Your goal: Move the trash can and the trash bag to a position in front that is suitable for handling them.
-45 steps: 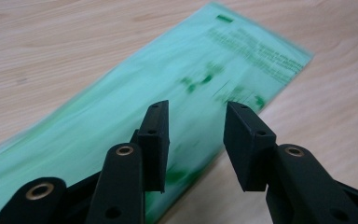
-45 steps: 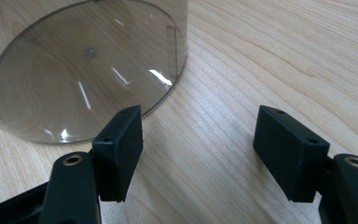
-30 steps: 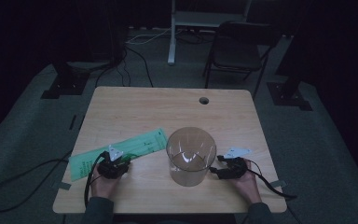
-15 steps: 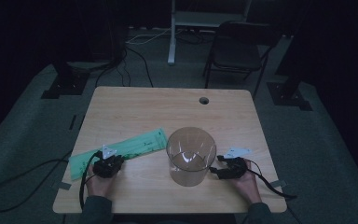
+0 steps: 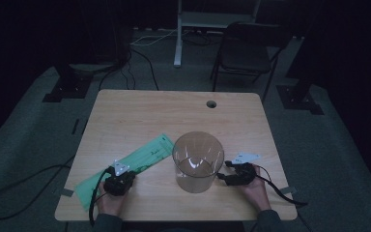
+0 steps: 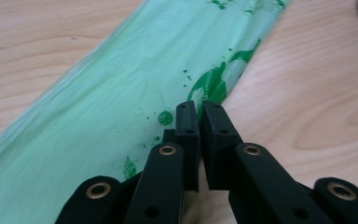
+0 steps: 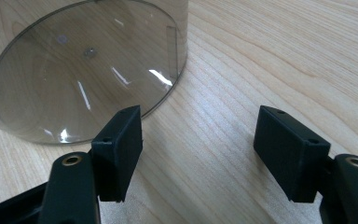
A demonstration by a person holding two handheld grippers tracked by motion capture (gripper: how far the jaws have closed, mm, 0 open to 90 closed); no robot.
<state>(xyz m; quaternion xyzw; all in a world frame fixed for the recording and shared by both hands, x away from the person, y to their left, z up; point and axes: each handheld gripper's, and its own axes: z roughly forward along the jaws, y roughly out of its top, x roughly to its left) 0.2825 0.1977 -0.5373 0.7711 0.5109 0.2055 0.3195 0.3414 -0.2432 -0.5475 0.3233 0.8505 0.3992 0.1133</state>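
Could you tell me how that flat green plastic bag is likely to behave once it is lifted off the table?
The green bag looks thin and creased, so it will probably droop limply and weigh very little. Its smooth film may slip. The left tool, whose jaws have just been closing at the bag's edge, likely needs a firm pinch.

green bag (image 6: 121,116) cut off by frame edges, edge between jaws hard to tell

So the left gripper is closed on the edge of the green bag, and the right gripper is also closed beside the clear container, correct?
Not quite. The right gripper is open: the right gripper view shows its jaws wide apart with bare table between them, beside the clear container. The left gripper is closed on the green bag.
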